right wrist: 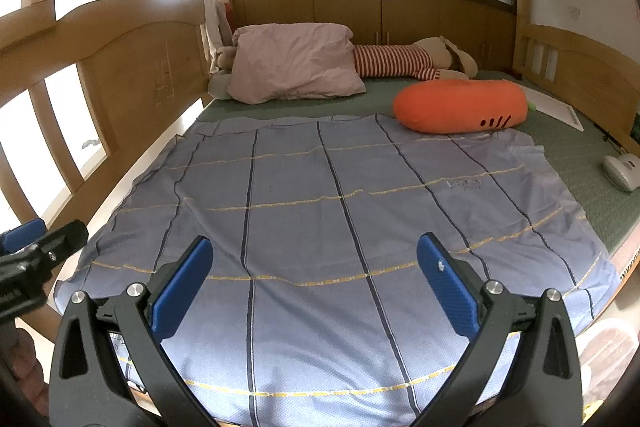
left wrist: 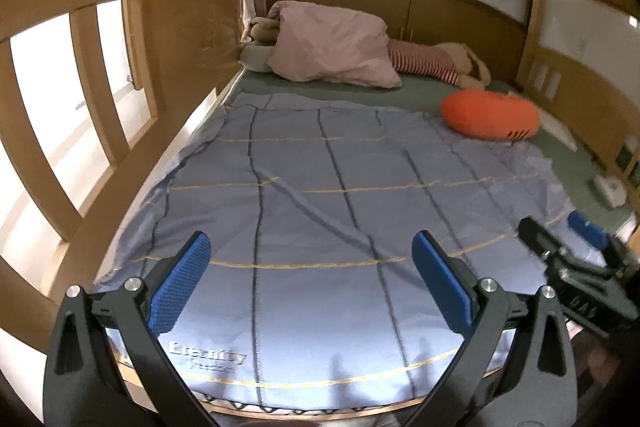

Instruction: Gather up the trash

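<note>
We hold the left gripper [left wrist: 310, 283] and the right gripper [right wrist: 314, 287] side by side over the foot of a wooden bed [right wrist: 132, 47], and on both the jaws are spread wide with nothing between the blue pads [right wrist: 182, 291]. Below them lies a pale blue checked blanket [right wrist: 320, 211], spread nearly flat with a few creases, its dark stripes running away from us toward the head of the bed.

We cannot pick out any trash on the bedding, and no bin or bag shows in either view, so the task's thing has no place or long axis we can report.

What does lie there: a pink pillow [right wrist: 294, 63] at the far end, a striped plush toy [right wrist: 394, 61] stretched sideways just behind it, and an orange carrot cushion [right wrist: 456, 105] lying crosswise (its green tip points right), its near side touching the blanket's far edge. A small white device [right wrist: 624, 171] sits on the green mattress cover [right wrist: 580, 155] at the right, well apart from the cushion. In the left wrist view the right gripper [left wrist: 560, 243] appears at the right edge, blurred.
</note>
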`<state>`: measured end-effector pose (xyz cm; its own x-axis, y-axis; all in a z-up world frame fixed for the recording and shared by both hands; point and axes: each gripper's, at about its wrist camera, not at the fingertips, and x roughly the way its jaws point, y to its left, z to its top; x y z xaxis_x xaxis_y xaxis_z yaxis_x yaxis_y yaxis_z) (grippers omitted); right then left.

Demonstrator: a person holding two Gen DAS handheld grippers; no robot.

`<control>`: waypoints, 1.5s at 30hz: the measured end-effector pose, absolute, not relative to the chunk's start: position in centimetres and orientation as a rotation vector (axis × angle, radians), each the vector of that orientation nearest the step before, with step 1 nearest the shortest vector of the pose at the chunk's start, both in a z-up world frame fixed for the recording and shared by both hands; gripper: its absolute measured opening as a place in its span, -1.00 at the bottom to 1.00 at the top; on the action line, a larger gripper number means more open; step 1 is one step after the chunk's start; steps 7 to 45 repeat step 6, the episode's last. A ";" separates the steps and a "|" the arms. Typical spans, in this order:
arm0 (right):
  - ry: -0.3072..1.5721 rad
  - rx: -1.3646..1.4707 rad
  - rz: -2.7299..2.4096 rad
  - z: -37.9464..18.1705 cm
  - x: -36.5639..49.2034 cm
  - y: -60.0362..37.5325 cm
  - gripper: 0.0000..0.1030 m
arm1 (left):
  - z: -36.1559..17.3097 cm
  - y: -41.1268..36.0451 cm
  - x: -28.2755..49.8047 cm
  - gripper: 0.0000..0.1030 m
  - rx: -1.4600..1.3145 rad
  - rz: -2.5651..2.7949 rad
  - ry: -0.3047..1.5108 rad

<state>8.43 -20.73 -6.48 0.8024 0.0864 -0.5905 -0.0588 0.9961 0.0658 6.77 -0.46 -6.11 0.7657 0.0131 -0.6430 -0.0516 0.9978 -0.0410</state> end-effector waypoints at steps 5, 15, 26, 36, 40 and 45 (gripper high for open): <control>0.672 0.057 0.056 -7.0 9.5 -21.9 0.94 | -6.7 -0.5 7.2 0.94 -0.021 0.070 0.717; 0.676 0.060 0.054 -7.1 9.8 -22.2 0.94 | -6.8 -0.4 7.4 0.94 -0.020 0.070 0.724; 0.676 0.060 0.054 -7.1 9.8 -22.2 0.94 | -6.8 -0.4 7.4 0.94 -0.020 0.070 0.724; 0.676 0.060 0.054 -7.1 9.8 -22.2 0.94 | -6.8 -0.4 7.4 0.94 -0.020 0.070 0.724; 0.676 0.060 0.054 -7.1 9.8 -22.2 0.94 | -6.8 -0.4 7.4 0.94 -0.020 0.070 0.724; 0.676 0.060 0.054 -7.1 9.8 -22.2 0.94 | -6.8 -0.4 7.4 0.94 -0.020 0.070 0.724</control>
